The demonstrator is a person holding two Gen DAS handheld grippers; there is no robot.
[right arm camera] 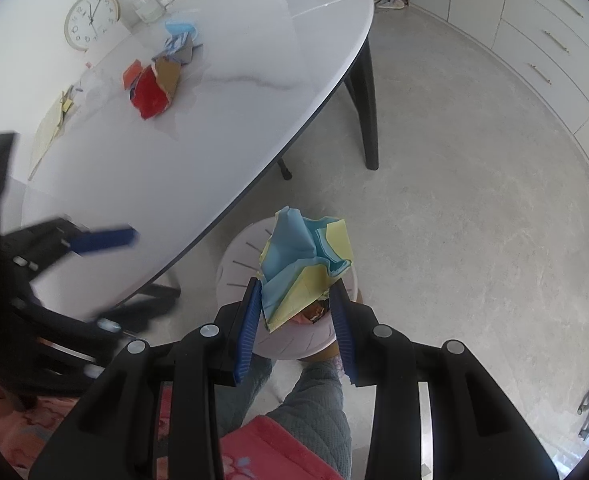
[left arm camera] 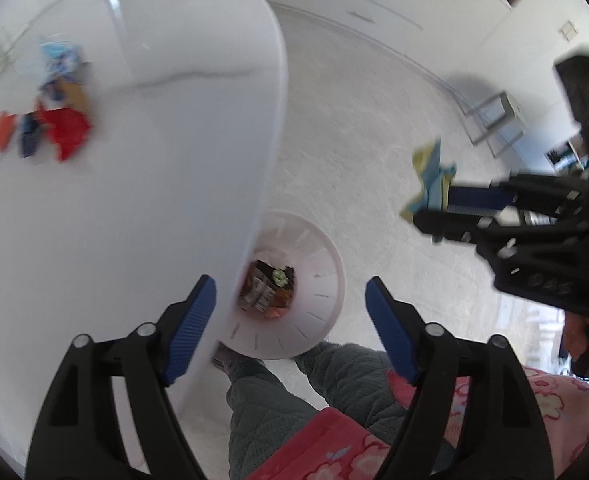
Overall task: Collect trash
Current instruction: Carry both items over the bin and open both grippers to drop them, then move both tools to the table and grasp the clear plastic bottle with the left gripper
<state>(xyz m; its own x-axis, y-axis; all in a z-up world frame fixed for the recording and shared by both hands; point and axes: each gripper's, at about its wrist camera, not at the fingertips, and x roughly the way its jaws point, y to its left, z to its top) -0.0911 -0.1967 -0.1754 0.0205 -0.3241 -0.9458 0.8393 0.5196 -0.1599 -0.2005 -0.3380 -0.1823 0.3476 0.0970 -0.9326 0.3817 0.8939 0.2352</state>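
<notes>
My right hand-held gripper (right arm camera: 296, 314) is clamped on a crumpled blue and yellow paper (right arm camera: 304, 264) that sticks up and away from the pads, right over the white bin (right arm camera: 230, 272) on the floor by the bench (right arm camera: 254, 60) edge. The bin already holds wrappers, and the floor to its right lies open. My left hand-held gripper (left arm camera: 290, 320) is open and empty above the bin, while more scraps (right arm camera: 154, 88) lie on the bench.
</notes>
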